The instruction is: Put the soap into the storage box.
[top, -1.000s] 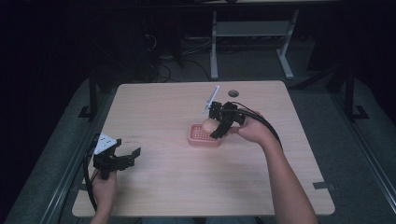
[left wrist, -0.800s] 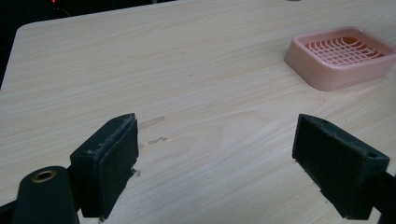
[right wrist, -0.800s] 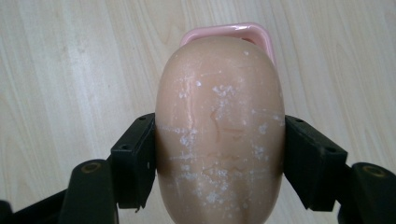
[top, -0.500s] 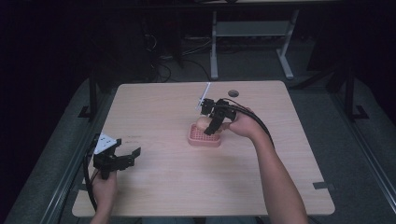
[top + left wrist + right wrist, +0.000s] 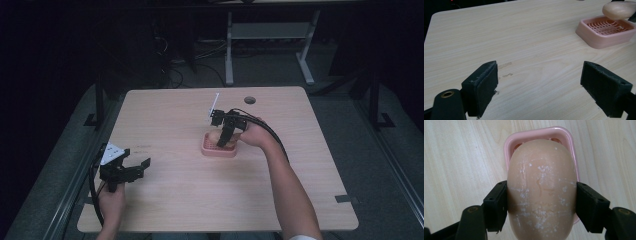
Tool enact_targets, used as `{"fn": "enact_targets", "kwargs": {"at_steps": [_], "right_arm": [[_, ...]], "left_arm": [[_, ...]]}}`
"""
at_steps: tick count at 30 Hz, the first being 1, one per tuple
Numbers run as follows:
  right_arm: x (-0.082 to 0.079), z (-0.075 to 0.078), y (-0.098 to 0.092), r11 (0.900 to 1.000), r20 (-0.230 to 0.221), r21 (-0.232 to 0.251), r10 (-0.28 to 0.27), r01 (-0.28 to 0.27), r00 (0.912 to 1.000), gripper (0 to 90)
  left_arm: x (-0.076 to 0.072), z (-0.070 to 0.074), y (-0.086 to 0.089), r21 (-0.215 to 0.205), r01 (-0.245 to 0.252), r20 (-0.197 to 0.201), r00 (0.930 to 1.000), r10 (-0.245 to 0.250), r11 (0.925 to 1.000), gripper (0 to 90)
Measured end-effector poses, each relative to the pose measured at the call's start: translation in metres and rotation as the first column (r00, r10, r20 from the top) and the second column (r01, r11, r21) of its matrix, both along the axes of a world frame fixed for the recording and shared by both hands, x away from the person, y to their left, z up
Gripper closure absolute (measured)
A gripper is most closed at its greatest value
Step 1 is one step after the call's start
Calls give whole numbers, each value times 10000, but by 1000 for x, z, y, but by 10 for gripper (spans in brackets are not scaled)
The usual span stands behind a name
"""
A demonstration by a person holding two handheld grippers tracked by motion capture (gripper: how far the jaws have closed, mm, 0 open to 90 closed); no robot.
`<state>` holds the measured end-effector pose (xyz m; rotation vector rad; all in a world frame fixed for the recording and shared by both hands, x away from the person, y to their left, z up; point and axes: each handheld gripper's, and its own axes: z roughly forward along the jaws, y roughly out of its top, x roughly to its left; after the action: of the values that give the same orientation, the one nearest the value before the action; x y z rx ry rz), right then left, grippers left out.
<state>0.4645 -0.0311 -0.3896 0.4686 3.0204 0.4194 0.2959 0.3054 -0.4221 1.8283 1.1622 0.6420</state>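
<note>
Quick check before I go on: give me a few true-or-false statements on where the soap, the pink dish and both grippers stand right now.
1. The right gripper is shut on the beige oval bar of soap. True.
2. The soap lies flat inside the pink slotted plastic soap dish. False: it is held just above the dish.
3. The left gripper holds the dish. False: its jaws stand open over bare light wooden table, well apart from the dish.
4. The dish sits near the table's middle. True.

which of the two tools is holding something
The right tool, shut on the soap bar over the pink soap dish. The left tool is open above bare table.
</note>
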Motion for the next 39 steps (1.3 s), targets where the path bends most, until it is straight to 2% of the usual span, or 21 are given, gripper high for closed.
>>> {"fn": "enact_targets", "kwargs": {"at_steps": [14, 21, 39], "right_arm": [[7, -14, 9, 9996, -176, -261, 103, -108, 9998, 318], [8, -17, 12, 9995, -189, -288, 140, -145, 9997, 318], [9, -22, 15, 9988, -209, -452, 185, -194, 9996, 317]], "left_arm": [[0, 0, 1, -27, 21, -3, 10000, -21, 10000, 142], [0, 0, 2, -125, 0, 10, 10000, 0, 9999, 142], [0, 1, 1, -44, 43, -28, 10000, -43, 10000, 142]]}}
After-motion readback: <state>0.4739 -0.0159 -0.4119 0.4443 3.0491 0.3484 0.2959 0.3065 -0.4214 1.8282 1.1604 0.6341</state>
